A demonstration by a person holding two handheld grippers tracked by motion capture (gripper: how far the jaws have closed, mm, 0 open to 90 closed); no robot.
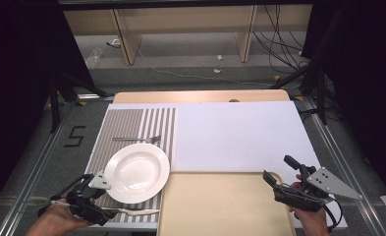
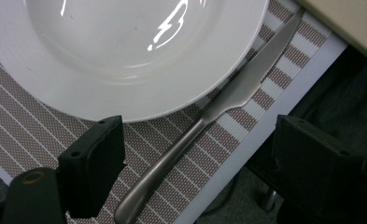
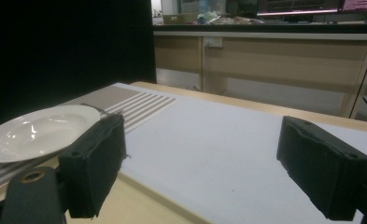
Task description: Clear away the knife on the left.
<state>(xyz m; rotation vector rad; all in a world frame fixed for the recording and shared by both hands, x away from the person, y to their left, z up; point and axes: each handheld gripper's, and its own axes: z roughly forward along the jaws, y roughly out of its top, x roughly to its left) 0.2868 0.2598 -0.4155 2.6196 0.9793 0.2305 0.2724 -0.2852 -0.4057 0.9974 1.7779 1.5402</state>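
A white plate rests on a striped placemat at the table's left. Beyond the plate lies a fork. A steel knife lies on the placemat at the plate's near side, its blade toward the tray. My left gripper is open just above the knife's handle, which runs between the jaws without touching them. My right gripper hangs open at the front right, with nothing between its jaws.
A beige tray sits at the front middle, right of the placemat. A white board covers the tabletop behind it. The table's front edge runs just below the knife.
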